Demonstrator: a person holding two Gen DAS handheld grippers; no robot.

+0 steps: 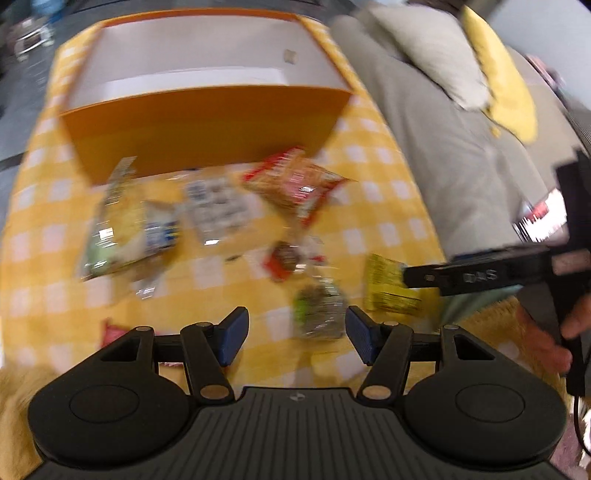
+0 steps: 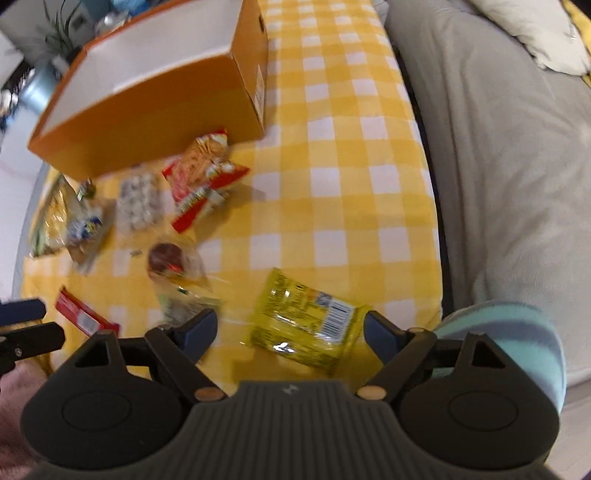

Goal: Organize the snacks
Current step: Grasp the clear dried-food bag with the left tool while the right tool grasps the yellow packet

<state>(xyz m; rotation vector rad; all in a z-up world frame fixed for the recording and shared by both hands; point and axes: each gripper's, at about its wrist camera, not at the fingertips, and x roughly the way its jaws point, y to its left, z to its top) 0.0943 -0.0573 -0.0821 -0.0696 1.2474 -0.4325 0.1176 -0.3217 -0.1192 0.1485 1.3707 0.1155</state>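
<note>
An orange box point(image 1: 207, 125) with a white inside stands at the far side of a yellow checked tablecloth point(image 1: 373, 206); it also shows in the right wrist view point(image 2: 155, 107). Several snack packets lie in front of it. My left gripper point(image 1: 295, 334) is open above a green and silver packet point(image 1: 319, 312). My right gripper point(image 2: 290, 326) is open just over a yellow packet point(image 2: 306, 325), which also shows in the left wrist view point(image 1: 388, 290). A red packet of sticks point(image 2: 205, 177) lies by the box.
A grey sofa point(image 2: 517, 166) with a pale pillow point(image 2: 539, 33) runs along the right of the table. A red box point(image 2: 85, 315) lies at the near left. A clear packet with a brown round snack point(image 2: 173, 262) lies mid-table.
</note>
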